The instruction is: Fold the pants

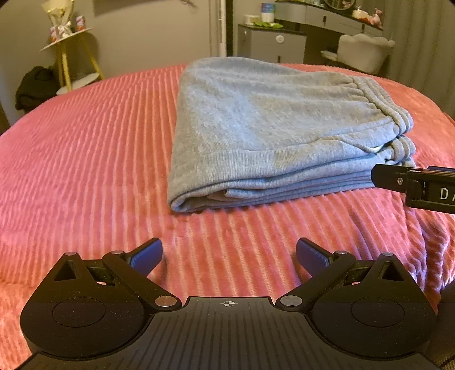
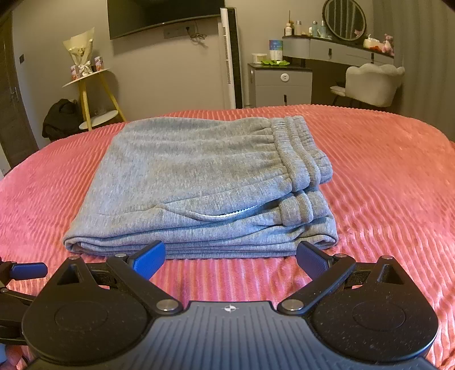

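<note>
Grey sweatpants (image 1: 270, 128) lie folded in a flat stack on the pink ribbed bedspread (image 1: 85, 159), waistband to the right. They also show in the right wrist view (image 2: 199, 182), waistband at the right. My left gripper (image 1: 229, 257) is open and empty, low over the bedspread in front of the stack's left corner. My right gripper (image 2: 231, 259) is open and empty, just in front of the stack's near edge. Part of the right gripper shows in the left wrist view (image 1: 415, 185) beside the stack's right corner.
Beyond the bed stand a yellow-legged side table (image 2: 88, 85) with a bouquet, a dark bag (image 2: 61, 118) on the floor, a grey cabinet (image 2: 281, 85), a white chair (image 2: 372, 82) and a vanity with a mirror (image 2: 344, 20).
</note>
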`<state>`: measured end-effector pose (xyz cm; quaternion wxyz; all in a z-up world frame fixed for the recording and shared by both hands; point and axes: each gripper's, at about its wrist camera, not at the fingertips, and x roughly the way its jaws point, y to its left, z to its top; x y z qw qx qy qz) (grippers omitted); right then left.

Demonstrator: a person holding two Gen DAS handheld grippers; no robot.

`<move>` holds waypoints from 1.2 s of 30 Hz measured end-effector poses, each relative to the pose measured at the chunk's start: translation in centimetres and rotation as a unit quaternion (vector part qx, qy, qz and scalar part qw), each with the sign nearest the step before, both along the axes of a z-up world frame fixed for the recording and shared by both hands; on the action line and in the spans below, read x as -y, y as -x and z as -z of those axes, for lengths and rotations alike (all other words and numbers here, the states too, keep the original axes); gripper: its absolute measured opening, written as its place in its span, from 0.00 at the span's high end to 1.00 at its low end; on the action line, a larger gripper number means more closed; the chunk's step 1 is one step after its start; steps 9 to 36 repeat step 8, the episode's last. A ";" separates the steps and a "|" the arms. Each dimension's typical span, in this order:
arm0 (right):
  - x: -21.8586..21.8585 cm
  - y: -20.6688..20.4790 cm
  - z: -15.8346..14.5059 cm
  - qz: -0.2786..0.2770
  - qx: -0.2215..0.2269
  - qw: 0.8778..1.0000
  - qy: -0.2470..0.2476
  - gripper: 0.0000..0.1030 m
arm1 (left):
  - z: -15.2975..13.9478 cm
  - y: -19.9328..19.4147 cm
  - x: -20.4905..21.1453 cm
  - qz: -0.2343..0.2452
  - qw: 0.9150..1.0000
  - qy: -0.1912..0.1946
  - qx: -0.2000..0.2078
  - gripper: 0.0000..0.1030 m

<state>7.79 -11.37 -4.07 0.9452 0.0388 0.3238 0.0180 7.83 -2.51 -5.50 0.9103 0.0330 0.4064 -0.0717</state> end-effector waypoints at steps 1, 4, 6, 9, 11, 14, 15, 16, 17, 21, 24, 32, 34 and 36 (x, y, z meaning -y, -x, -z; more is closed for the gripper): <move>0.0 0.0 0.0 0.000 0.000 1.000 0.000 0.04 | 0.0 0.0 0.0 0.001 1.000 0.001 0.001 0.00; 0.0 0.0 0.0 0.000 0.000 1.000 -0.001 0.04 | -0.1 0.1 0.1 0.005 1.000 0.001 0.003 0.00; 0.0 0.0 0.0 0.001 0.000 1.000 -0.001 0.04 | 0.0 0.0 0.1 0.008 1.000 -0.001 0.001 0.00; 0.0 0.0 0.0 0.001 0.000 1.000 0.000 0.04 | 0.0 0.1 0.1 0.008 1.000 -0.003 0.002 0.00; 0.0 0.0 0.0 0.001 0.000 1.000 0.000 0.04 | 0.0 0.1 0.1 0.008 1.000 -0.003 0.002 0.00; 0.0 0.0 0.0 0.001 0.000 1.000 0.000 0.04 | 0.0 0.1 0.1 0.008 1.000 -0.003 0.002 0.00; 0.0 0.0 0.0 0.001 0.000 1.000 0.000 0.04 | 0.0 0.1 0.1 0.008 1.000 -0.003 0.002 0.00; 0.0 0.0 0.0 0.001 0.000 1.000 0.000 0.04 | 0.0 0.1 0.1 0.008 1.000 -0.003 0.002 0.00; 0.0 0.0 0.0 0.001 0.000 1.000 0.000 0.04 | 0.0 0.1 0.1 0.008 1.000 -0.003 0.002 0.00; 0.0 0.0 0.0 0.001 0.000 1.000 0.000 0.04 | 0.0 0.1 0.1 0.008 1.000 -0.003 0.002 0.00; 0.0 0.0 0.0 0.001 0.000 1.000 0.000 0.04 | 0.0 0.1 0.1 0.008 1.000 -0.003 0.002 0.00; 0.0 0.0 0.0 0.001 0.000 1.000 0.000 0.04 | 0.0 0.1 0.1 0.008 1.000 -0.003 0.002 0.00; 0.0 0.0 0.0 0.001 0.000 1.000 0.000 0.04 | 0.0 0.1 0.1 0.008 1.000 -0.003 0.002 0.00; 0.0 0.0 0.0 0.001 0.000 1.000 0.000 0.04 | 0.0 0.1 0.1 0.008 1.000 -0.003 0.002 0.00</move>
